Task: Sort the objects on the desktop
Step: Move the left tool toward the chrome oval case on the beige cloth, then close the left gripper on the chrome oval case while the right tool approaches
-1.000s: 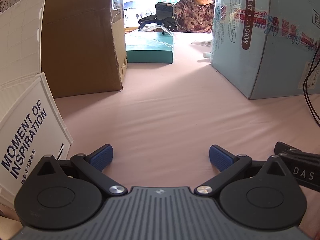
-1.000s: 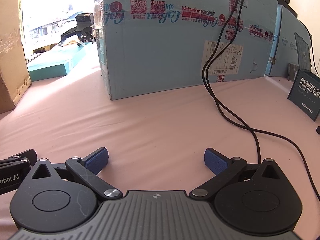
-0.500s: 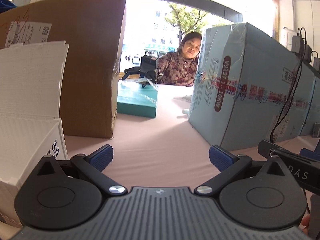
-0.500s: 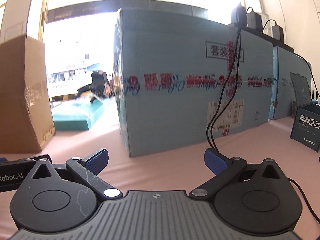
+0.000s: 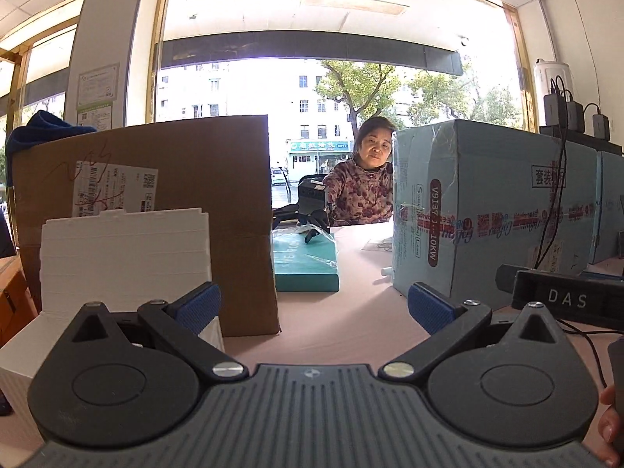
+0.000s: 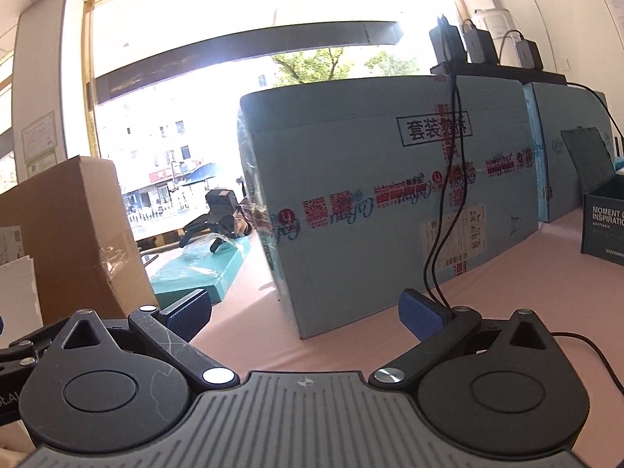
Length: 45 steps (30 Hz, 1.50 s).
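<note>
Desktop objects: none lies between the fingers of either tool. White box (image 5: 117,257) stands just ahead-left of the left tool (image 5: 314,308); dark box (image 6: 604,226) sits well off to the right of the right tool (image 6: 304,318). Both tools spread wide, holding nothing. Bare pink table (image 5: 343,312) ahead of each. Judgement: both look like light, stiff corrugated board, thin-walled and crushable; best pinched across one upright wall near the rim. Brown carton (image 5: 163,202) and blue carton (image 6: 390,195) too wide for the jaws.

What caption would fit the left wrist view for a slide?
Open left gripper over the pink table, between a brown cardboard box and a light blue carton.
</note>
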{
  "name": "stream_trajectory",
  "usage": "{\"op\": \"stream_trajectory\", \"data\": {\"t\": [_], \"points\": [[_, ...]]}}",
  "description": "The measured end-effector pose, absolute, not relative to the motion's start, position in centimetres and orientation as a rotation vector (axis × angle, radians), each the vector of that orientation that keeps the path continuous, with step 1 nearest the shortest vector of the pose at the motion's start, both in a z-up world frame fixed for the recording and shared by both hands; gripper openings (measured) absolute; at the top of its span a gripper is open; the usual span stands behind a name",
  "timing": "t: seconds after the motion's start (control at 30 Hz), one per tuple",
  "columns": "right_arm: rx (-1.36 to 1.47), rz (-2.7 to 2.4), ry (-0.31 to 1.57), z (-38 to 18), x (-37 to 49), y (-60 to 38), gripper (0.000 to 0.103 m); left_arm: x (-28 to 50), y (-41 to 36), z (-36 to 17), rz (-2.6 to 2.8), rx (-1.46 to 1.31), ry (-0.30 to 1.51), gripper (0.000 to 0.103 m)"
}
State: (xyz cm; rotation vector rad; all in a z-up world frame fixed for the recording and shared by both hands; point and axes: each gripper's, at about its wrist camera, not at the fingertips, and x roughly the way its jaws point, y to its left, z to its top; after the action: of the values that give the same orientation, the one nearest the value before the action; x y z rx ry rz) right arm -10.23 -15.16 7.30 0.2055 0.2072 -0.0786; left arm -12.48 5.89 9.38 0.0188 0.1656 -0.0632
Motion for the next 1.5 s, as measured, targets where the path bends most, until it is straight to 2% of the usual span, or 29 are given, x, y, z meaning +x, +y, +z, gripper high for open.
{"op": "stream_trajectory", "data": {"t": [0.37, 0.73, 0.83, 0.93, 1.07, 1.13, 1.3, 1.5], "points": [[0.047, 0.059, -0.018, 10.0, -19.2, -6.6, 0.103, -19.2, 12.4, 10.1, -0.001, 0.112, 0.133, 0.103], [0.071, 0.332, 0.144, 8.8, -21.2, -0.5, 0.1, -22.1, 17.6, 6.2, -0.052, -0.016, 0.28, 0.103], [0.133, 0.398, 0.218, 8.2, -20.6, -0.3, 0.091, -22.3, 19.2, 4.9, -0.075, -0.076, 0.328, 0.102], [0.234, 0.483, 0.325, 7.4, -19.1, -0.3, 0.079, -22.5, 20.8, 3.5, -0.097, -0.137, 0.376, 0.095], [0.346, 0.574, 0.456, 5.8, -17.5, -0.4, 0.075, -22.1, 22.0, 2.2, -0.126, -0.19, 0.417, 0.091], [0.358, 0.6, 0.504, 5.2, -17.0, 0.1, 0.07, -22.5, 21.9, 2.2, -0.155, -0.178, 0.404, 0.087], [0.392, 0.688, 0.592, 4.2, -16.9, 1.2, 0.054, -23.4, 21.0, 2.2, -0.225, -0.128, 0.367, 0.087], [0.34, 0.696, 0.629, 3.0, -16.4, 2.5, 0.054, -22.5, 20.7, 1.9, -0.214, -0.115, 0.43, 0.087]]}}
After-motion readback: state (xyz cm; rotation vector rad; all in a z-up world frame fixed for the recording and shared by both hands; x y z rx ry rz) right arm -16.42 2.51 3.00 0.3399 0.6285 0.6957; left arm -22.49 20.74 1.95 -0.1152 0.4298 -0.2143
